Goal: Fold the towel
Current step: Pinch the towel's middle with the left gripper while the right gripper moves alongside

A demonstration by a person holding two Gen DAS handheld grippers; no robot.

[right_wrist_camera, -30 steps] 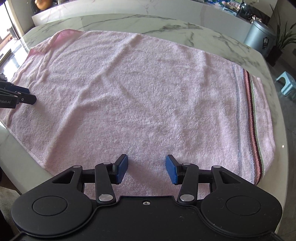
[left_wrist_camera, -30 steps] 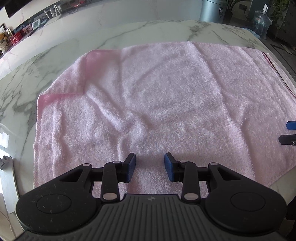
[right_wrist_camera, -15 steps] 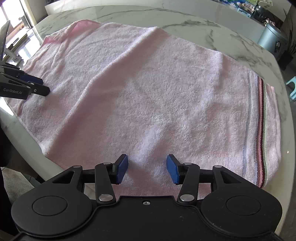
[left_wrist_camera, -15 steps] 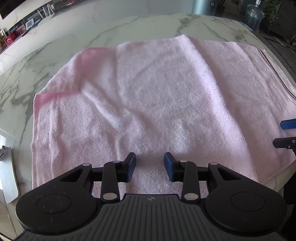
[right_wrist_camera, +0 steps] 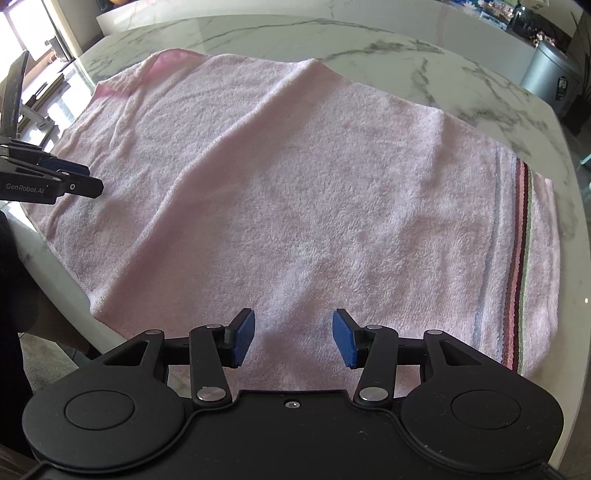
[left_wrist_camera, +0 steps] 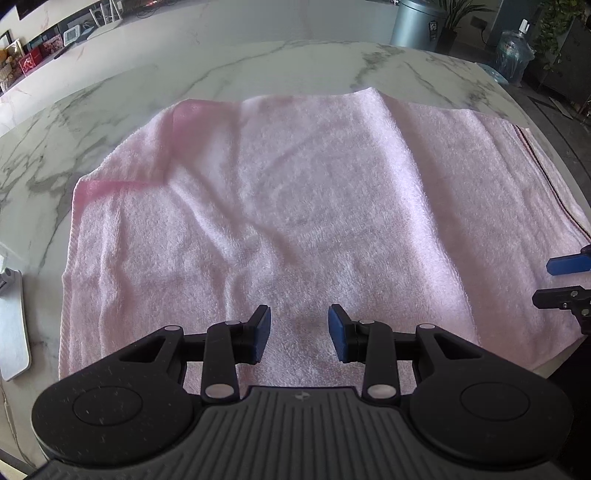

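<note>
A pink towel [left_wrist_camera: 295, 206] lies spread on the white marble table [left_wrist_camera: 221, 70], with a raised crease running through its middle; it also shows in the right wrist view [right_wrist_camera: 314, 184], with a striped band [right_wrist_camera: 517, 266] at its right end. My left gripper [left_wrist_camera: 300, 332] is open and empty above the towel's near edge. My right gripper [right_wrist_camera: 293, 338] is open and empty above the near edge, further right. Each gripper shows at the side of the other's view: the right one [left_wrist_camera: 565, 280] and the left one [right_wrist_camera: 70, 181].
The table's near edge [right_wrist_camera: 55, 258] drops off at lower left. A flat metal piece [left_wrist_camera: 11, 325] lies at the left edge. A grey bin [left_wrist_camera: 421, 22] and a water bottle [left_wrist_camera: 513, 51] stand beyond the table.
Both grippers have pulled back towards the near edge. The towel has been drawn nearer and a crease has risen through its middle. Both stay open.
</note>
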